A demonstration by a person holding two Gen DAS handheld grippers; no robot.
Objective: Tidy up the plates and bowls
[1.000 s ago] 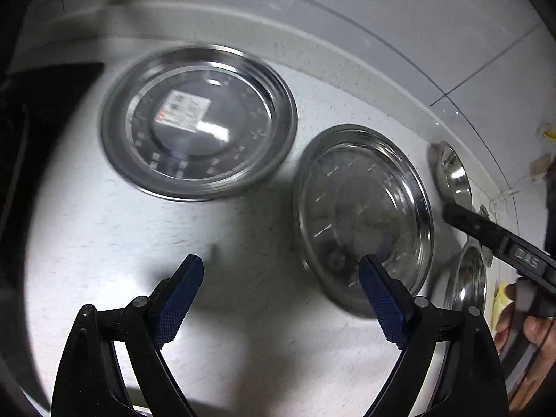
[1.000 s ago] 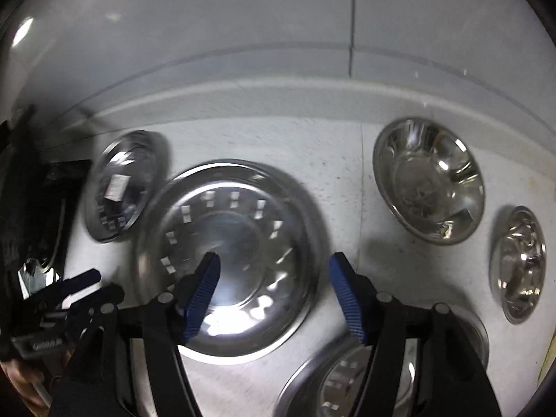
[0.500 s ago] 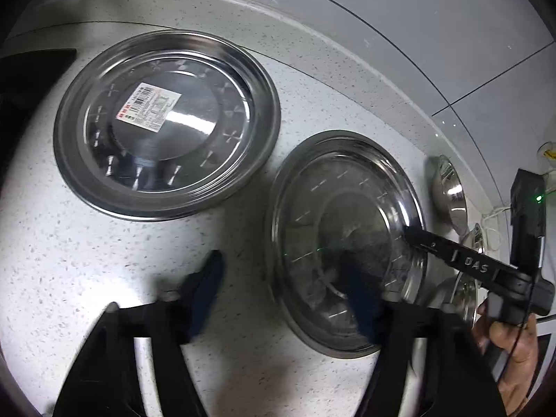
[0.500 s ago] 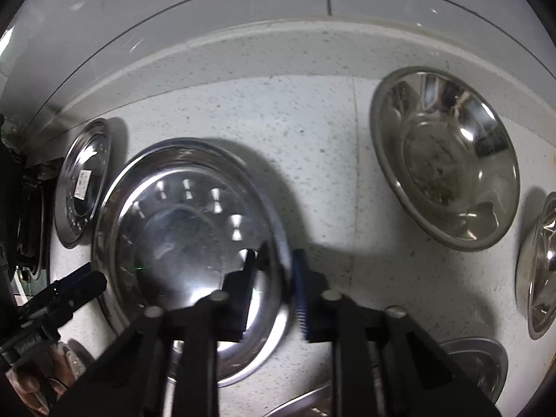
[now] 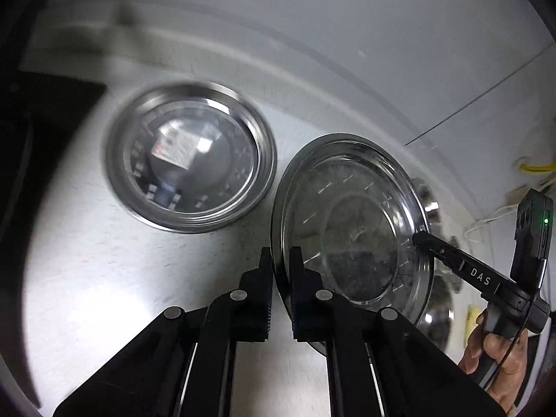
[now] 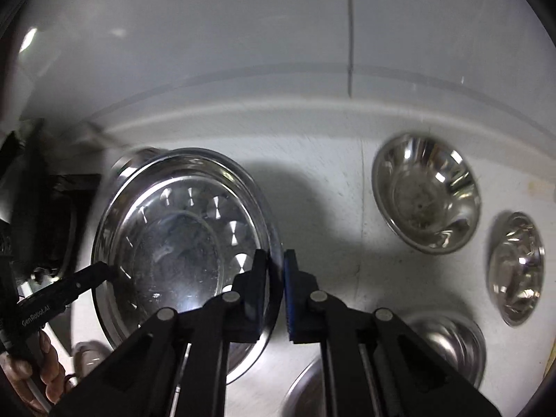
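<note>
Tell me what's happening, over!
Left gripper and right gripper both shut on plate rim, opposite sides. Stickered plate lies beside. Nothing blocking.

kitchen | speckled countertop (image 6: 312, 160) | steel bowls (image 6: 425, 193) | tiled wall (image 6: 243, 34)

My two wrist cameras look steeply down, close over one plate (image 5: 351, 222) (image 6: 180, 236). The left views its left rim, the right its right rim.

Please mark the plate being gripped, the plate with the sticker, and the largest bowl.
gripped plate (image 5: 358, 229), left wrist view, on its flat centre.
stickered plate (image 5: 239, 187), left wrist view, on the bare inner slope right of the label.
largest bowl (image 6: 422, 205), right wrist view, on its inner bottom.
</note>
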